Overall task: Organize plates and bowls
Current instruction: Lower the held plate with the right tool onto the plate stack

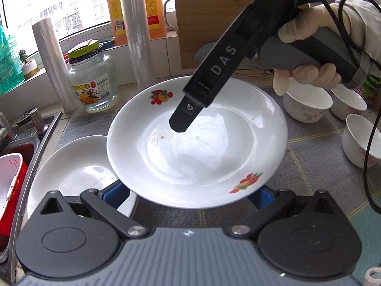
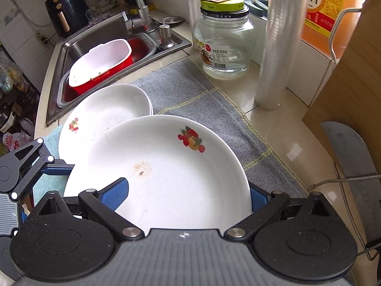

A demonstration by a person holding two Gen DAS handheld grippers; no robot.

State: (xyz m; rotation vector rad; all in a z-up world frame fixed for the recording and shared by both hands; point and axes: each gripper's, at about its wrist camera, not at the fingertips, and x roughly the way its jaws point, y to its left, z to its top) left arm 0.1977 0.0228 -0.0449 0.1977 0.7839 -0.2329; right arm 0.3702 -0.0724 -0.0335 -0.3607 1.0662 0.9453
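Observation:
A white fruit-print plate (image 1: 202, 143) (image 2: 171, 178) hangs over the grey mat, overlapping a stack of white plates (image 1: 71, 166) (image 2: 102, 114) on its sink side. My right gripper (image 2: 185, 195) is open across its rim, with one blue pad (image 2: 114, 195) above the dish and the other pad (image 2: 258, 199) below the edge. In the left wrist view its upper finger (image 1: 181, 119) hovers over the plate's middle. My left gripper (image 1: 190, 193) is open too, both pads partly hidden under the near rim. Three small white bowls (image 1: 307, 104) stand on the right.
A steel sink (image 2: 78, 45) with a red-and-white basin (image 2: 100, 64) lies beyond the plates. A glass jar (image 2: 223, 45), film rolls (image 2: 276, 54), an orange jug (image 1: 135, 9) and a wooden board (image 1: 209, 16) line the back. A gloved hand (image 1: 309, 74) holds the right gripper.

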